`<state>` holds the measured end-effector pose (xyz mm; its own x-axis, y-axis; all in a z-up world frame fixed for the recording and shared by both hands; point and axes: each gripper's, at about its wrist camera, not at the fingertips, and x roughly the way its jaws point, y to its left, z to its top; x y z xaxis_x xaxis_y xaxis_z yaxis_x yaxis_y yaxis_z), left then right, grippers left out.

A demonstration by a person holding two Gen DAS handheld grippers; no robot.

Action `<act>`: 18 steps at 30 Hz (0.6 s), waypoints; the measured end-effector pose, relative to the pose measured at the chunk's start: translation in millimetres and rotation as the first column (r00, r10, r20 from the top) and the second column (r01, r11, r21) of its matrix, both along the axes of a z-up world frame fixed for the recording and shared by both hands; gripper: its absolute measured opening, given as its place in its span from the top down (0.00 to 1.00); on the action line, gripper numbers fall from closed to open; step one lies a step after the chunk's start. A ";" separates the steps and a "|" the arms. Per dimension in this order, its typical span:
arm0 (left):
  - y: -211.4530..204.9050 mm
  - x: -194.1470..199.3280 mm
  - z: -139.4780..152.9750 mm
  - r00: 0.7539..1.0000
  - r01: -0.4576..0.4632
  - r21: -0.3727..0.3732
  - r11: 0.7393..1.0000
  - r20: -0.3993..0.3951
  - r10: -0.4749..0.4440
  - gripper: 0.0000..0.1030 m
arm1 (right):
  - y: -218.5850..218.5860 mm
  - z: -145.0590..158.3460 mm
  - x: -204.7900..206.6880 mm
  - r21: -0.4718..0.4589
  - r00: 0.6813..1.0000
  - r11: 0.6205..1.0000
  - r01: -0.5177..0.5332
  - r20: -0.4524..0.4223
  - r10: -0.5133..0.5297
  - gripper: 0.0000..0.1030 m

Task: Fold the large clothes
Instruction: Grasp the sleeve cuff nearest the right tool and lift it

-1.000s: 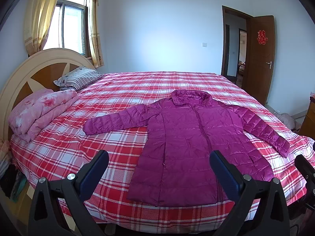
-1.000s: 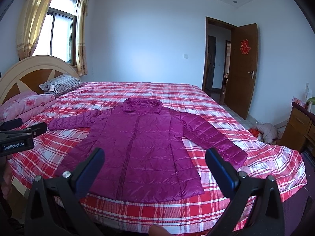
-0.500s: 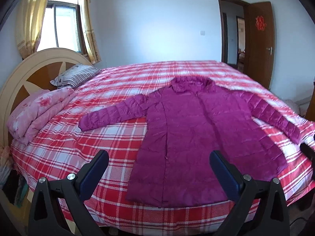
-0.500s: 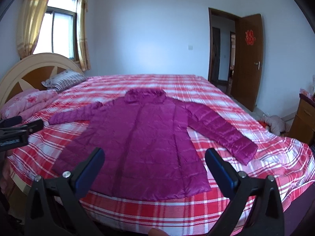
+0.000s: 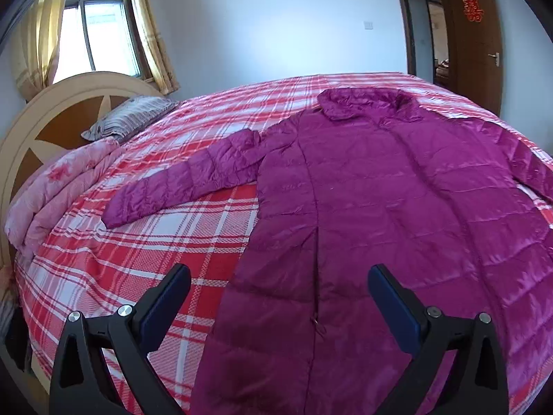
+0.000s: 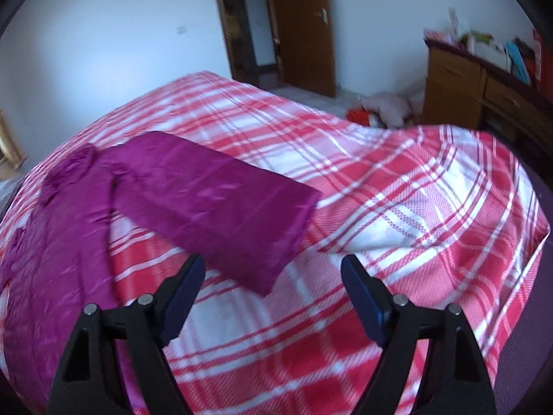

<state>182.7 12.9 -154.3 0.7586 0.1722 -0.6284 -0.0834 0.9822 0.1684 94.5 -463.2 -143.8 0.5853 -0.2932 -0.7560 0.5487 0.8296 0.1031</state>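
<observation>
Magenta coat (image 5: 380, 207) runs off frame, blurred rightward; both grippers' jaws spread wide, holding nothing.

A red plaid bed (image 5: 145, 242) fills the room. A striped pillow (image 5: 131, 119) lies by the headboard (image 5: 45, 121); a wooden dresser (image 6: 459, 83) stands nearby.

The purple jacket (image 5: 380, 207) is running off the right edge in the left wrist view, cutting away its far sleeve, and its hem is disappearing behind the left gripper (image 5: 278, 297). In the right wrist view motion blur is smearing the jacket's sleeve (image 6: 214, 204) and the plaid bedspread (image 6: 397, 207). Items crowding the wooden dresser (image 6: 459, 83) are staying too blurred to identify
</observation>
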 end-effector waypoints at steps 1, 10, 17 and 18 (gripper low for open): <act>0.3 4.5 -3.1 1.000 -0.006 -0.004 1.000 -0.005 0.006 0.01 | -9.2 -5.4 8.0 0.012 1.000 1.000 0.015 -0.014 -0.015 0.19; -2.3 25.1 -13.2 0.999 -0.020 -0.003 1.000 -0.043 0.020 0.01 | -21.1 -37.9 62.2 -0.020 0.994 0.999 -0.032 -0.107 0.030 0.60; 1.2 18.9 0.3 1.000 -0.007 -0.034 0.999 -0.025 0.006 0.01 | -23.7 -1.9 68.7 -0.121 0.998 0.991 -0.054 -0.049 0.048 0.86; 2.6 17.8 2.7 1.000 -0.006 -0.042 0.999 -0.020 0.005 0.01 | -26.0 7.0 69.9 -0.141 0.998 0.989 -0.049 -0.038 0.044 0.86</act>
